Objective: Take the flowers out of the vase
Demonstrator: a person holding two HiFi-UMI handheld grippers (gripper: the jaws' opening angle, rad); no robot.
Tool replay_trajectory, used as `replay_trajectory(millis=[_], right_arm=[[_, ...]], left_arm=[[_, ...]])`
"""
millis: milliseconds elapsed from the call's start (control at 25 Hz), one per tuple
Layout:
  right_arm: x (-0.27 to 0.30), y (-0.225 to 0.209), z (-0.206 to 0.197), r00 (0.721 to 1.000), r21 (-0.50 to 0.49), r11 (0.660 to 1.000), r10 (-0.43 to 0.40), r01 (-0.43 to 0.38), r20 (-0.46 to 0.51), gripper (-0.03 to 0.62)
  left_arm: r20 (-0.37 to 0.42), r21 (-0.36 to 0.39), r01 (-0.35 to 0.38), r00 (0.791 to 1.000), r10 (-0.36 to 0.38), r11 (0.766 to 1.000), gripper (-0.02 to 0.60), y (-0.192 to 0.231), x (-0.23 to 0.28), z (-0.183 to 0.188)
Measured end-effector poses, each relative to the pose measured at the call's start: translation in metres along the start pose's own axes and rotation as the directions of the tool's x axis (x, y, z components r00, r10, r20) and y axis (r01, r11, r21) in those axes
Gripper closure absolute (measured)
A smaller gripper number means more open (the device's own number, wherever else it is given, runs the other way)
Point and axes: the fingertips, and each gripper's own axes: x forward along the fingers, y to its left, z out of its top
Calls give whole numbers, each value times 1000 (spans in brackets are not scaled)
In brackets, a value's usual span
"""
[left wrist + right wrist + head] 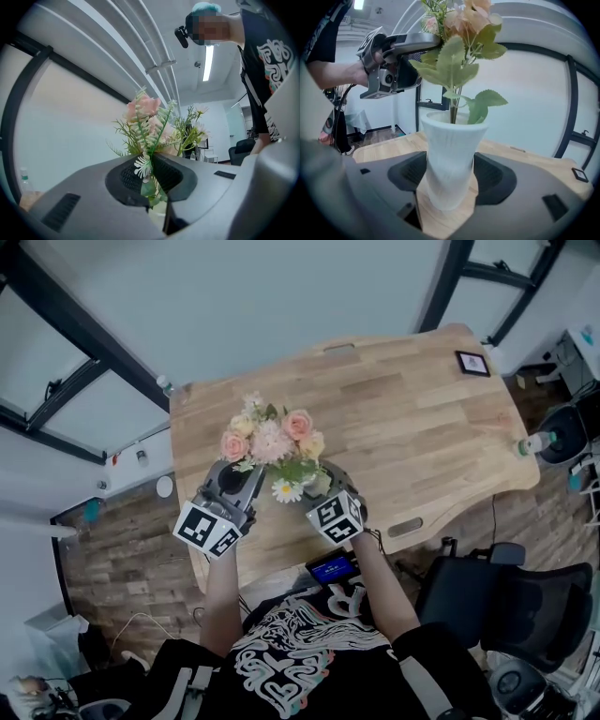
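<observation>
A bunch of pink, peach and white flowers (pixel 272 442) stands at the near edge of the wooden table (pixel 422 427). My left gripper (pixel 249 476) comes in level from the left and is shut on the green stems (pixel 151 183), just under the blossoms (pixel 150 122). My right gripper (pixel 315 484) is on the right, shut on the white ribbed vase (pixel 450 150), whose waist sits between the pads. In the right gripper view the stems rise from the vase mouth to the left gripper (pixel 433 44) above it. In the head view the blossoms hide the vase.
A small black framed card (pixel 472 363) lies at the table's far right corner. One bottle (pixel 536 443) stands at the right edge and another (pixel 164 383) at the far left corner. A device with a blue screen (pixel 330 568) sits at my waist. A black office chair (pixel 497 606) is to the right.
</observation>
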Motion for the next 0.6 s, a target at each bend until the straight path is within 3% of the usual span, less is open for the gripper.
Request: replay_trajectory(millis=[600], right_arm=[[0, 0, 5, 999, 25, 999, -30, 29, 15, 275]], left_arm=[[92, -45, -58, 994, 62, 997, 537, 27, -25, 53]])
